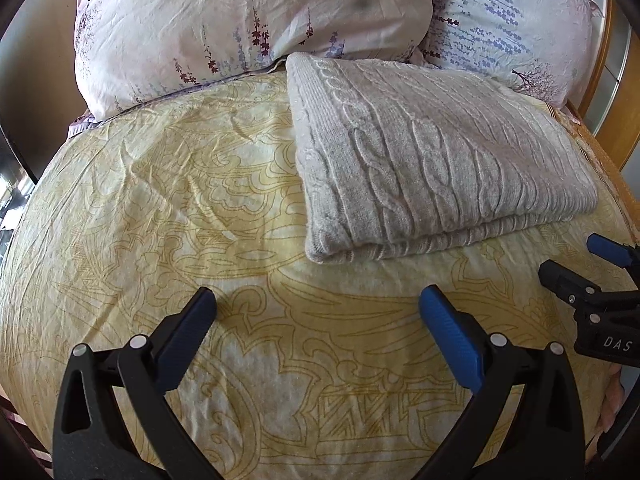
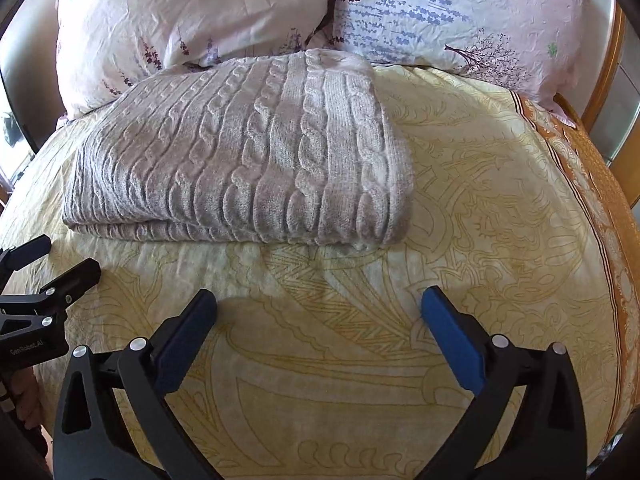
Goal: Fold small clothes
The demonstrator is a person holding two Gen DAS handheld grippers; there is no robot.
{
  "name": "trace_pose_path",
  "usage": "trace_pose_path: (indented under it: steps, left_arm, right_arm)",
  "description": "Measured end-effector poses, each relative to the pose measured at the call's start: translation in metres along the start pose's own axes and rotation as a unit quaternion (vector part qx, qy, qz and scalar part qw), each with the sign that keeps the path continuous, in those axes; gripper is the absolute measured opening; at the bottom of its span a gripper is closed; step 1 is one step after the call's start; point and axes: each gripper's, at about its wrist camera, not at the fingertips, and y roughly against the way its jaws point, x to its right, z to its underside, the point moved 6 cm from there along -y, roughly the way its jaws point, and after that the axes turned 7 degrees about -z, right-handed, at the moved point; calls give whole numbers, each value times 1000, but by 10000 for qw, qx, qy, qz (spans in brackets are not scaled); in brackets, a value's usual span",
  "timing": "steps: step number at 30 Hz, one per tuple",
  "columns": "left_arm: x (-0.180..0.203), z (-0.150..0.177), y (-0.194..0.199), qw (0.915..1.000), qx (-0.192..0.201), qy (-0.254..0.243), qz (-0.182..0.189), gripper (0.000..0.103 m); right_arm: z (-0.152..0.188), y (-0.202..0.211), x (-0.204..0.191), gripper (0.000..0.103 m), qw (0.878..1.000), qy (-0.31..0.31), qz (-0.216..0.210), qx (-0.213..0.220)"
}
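Observation:
A grey cable-knit sweater (image 1: pixel 432 164) lies folded into a neat rectangle on the yellow patterned bedspread (image 1: pixel 160 208), its far edge against the pillows. It also shows in the right wrist view (image 2: pixel 248 156). My left gripper (image 1: pixel 318 300) is open and empty, hovering over the bedspread in front of the sweater's near left corner. My right gripper (image 2: pixel 319 300) is open and empty, in front of the sweater's near right corner. Each gripper shows at the edge of the other's view: the right one (image 1: pixel 572 260) and the left one (image 2: pixel 56 256).
Two floral pillows (image 1: pixel 248 28) (image 2: pixel 460 16) lean at the head of the bed behind the sweater. A wooden bed frame (image 2: pixel 604 72) runs along the right side, with an orange border of the bedspread (image 2: pixel 592 168) beside it.

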Motion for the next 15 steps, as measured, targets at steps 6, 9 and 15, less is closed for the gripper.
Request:
trace_pose_path:
  steps: [6,9,15]
  left_arm:
    - [0,-1,0,10000,36,8,10,101]
    - [0,-1,0,10000,40,-16,24,101]
    - [-1,-1,0,10000,41,-14,23,101]
  right_arm:
    - [1,1,0,102,10000,0,-5,28]
    - [1,1,-1,102,10000,-2,-2,38]
    - [1,1,-1,102,10000,34,-6,28]
